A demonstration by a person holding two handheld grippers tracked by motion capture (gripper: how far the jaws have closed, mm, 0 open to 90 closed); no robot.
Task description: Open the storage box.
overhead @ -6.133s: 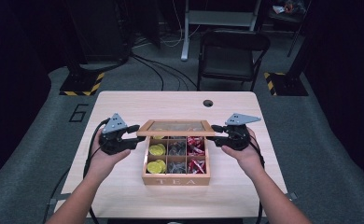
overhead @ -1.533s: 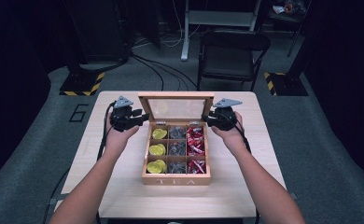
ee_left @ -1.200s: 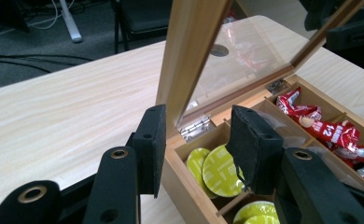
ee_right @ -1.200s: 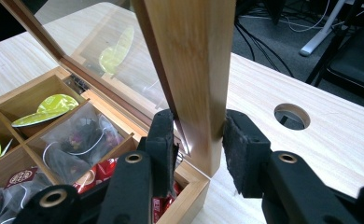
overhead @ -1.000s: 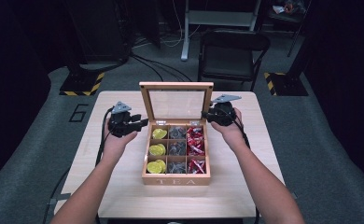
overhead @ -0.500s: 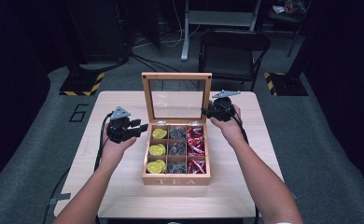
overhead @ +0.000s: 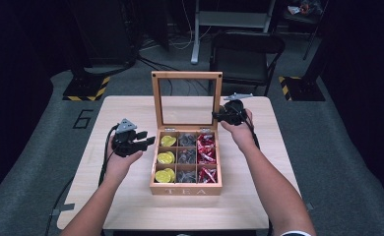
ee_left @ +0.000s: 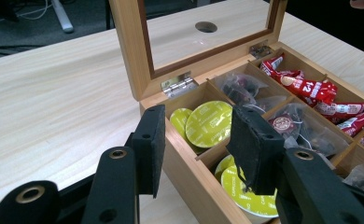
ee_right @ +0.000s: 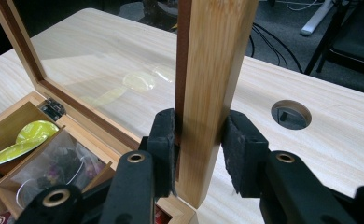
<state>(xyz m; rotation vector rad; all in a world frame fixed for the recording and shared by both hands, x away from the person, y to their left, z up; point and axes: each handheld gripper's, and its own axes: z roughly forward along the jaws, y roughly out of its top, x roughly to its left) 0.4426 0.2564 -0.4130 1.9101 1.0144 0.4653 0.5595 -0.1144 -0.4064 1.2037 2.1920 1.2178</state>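
Note:
A wooden tea box (overhead: 186,189) stands open on the table, its glass lid (overhead: 186,76) upright. My right gripper (overhead: 220,115) is shut on the lid's right frame rail (ee_right: 213,56), one pad on each side of it (ee_right: 201,128). My left gripper (overhead: 148,141) hovers open at the box's left wall. In the left gripper view that wall (ee_left: 189,172) runs between the parted jaws (ee_left: 199,133), and neither pad presses on it. The box holds yellow capsules (ee_left: 208,123) on the left, clear tea bags (ee_left: 292,128) in the middle and red packets (ee_left: 306,86) on the right.
The light wooden table (overhead: 131,108) has a round cable hole (ee_right: 290,114) behind the lid. A black folding chair (overhead: 246,49) stands beyond the far edge. Cables trail from both grippers toward the near edge.
The lid went from closed to upright. My left gripper let go of the lid's left side and dropped down beside the box's left wall. My right gripper rose with the lid.

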